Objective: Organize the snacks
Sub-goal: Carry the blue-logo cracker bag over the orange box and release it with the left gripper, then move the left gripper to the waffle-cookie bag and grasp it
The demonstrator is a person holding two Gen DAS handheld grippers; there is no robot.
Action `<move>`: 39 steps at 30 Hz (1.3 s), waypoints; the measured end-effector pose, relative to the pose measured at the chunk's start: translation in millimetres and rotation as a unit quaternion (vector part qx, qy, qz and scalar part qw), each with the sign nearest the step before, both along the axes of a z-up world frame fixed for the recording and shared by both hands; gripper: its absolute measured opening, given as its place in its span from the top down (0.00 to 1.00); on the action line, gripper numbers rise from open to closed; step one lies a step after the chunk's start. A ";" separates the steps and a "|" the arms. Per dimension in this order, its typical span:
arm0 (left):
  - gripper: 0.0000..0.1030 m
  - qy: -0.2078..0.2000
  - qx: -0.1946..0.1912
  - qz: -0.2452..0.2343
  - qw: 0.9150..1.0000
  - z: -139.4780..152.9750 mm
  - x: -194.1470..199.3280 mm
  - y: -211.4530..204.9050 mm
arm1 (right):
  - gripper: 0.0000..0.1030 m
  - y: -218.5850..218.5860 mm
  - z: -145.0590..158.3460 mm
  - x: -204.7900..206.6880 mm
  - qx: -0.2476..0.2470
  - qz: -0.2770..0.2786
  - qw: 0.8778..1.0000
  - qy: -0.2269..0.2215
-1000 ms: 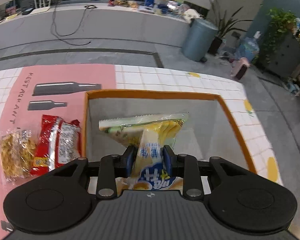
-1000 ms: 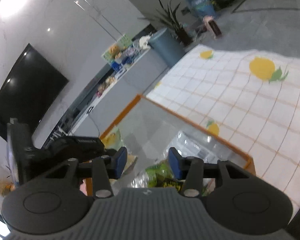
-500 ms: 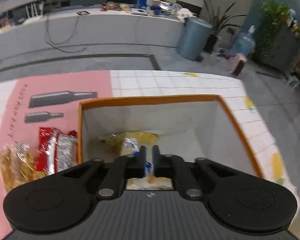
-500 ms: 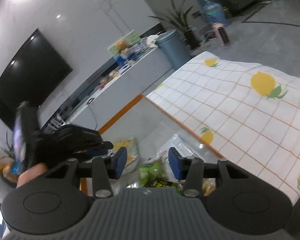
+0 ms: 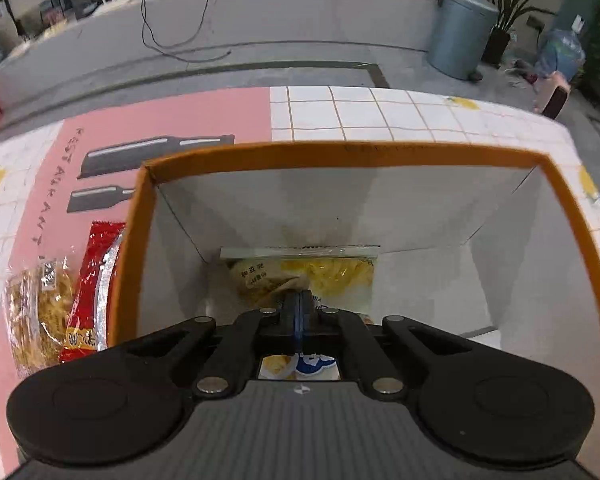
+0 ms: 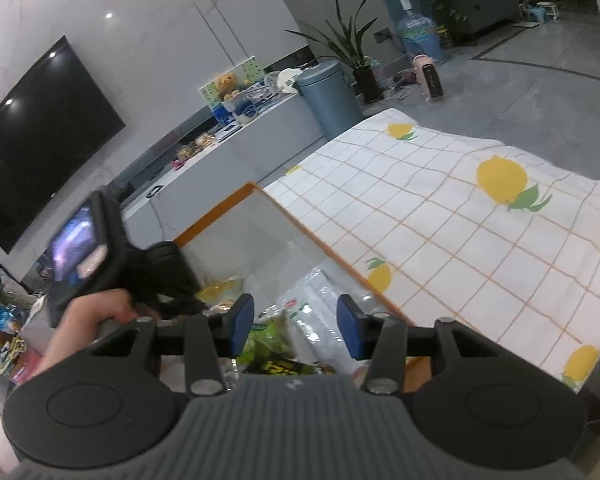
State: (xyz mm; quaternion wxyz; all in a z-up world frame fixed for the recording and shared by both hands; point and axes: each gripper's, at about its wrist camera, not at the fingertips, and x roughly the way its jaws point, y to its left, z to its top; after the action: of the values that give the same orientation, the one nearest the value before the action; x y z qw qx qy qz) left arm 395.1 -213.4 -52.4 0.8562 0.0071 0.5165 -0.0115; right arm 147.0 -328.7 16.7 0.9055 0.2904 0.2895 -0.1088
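Left wrist view: the left gripper (image 5: 300,312) is seen fully closed, empty, above a yellow snack bag (image 5: 304,276) lying inside the orange-rimmed box (image 5: 340,154). Right wrist view: the right gripper (image 6: 296,320) is held partly open, empty, over the box.

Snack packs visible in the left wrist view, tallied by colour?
Yellow: 1, the yellow snack bag inside the orange-rimmed box
Red: 1, the red packet on the tablecloth, left of the box
Clear: 1, the clear noodle-snack pack beside it
Total: 3
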 end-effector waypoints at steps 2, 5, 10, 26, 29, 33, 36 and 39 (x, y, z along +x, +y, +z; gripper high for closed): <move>1.00 -0.003 0.005 0.005 1.000 -3.2 -1.2 -1.1 | 0.55 2.5 -0.6 1.1 -0.006 0.003 1.000 0.003; 1.00 0.003 -0.035 0.014 0.999 2.8 -1.1 7.8 | 0.56 6.0 -1.8 1.6 -0.005 0.009 1.000 0.006; 0.92 -0.094 -0.092 -0.040 0.991 38.1 -39.7 25.5 | 0.56 14.4 0.2 5.3 -0.031 0.016 0.999 0.009; 0.61 -0.128 -0.126 -0.011 0.984 113.1 -150.5 169.3 | 0.62 93.4 18.3 3.4 -0.085 0.152 0.984 -0.048; 0.60 -0.125 -0.114 -0.008 0.986 113.2 -163.5 193.6 | 0.62 115.2 20.6 0.3 -0.101 0.185 0.975 -0.065; 0.59 -0.122 -0.112 -0.011 0.986 102.1 -174.6 222.0 | 0.62 144.7 21.6 -6.0 -0.109 0.214 0.967 -0.090; 0.57 -0.124 -0.114 -0.007 0.986 89.4 -174.6 239.7 | 0.62 164.7 15.3 -5.6 -0.107 0.220 0.965 -0.100; 0.52 -0.126 -0.117 -0.005 0.985 73.9 -169.7 255.8 | 0.58 184.5 0.8 -1.0 -0.115 0.214 0.965 -0.096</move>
State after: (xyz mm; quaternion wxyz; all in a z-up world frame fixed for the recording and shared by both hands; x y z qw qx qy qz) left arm 225.4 42.4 21.6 0.9091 -0.0889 0.3999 -0.0752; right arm 146.0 -144.2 17.5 0.9586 0.1246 0.2421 0.0837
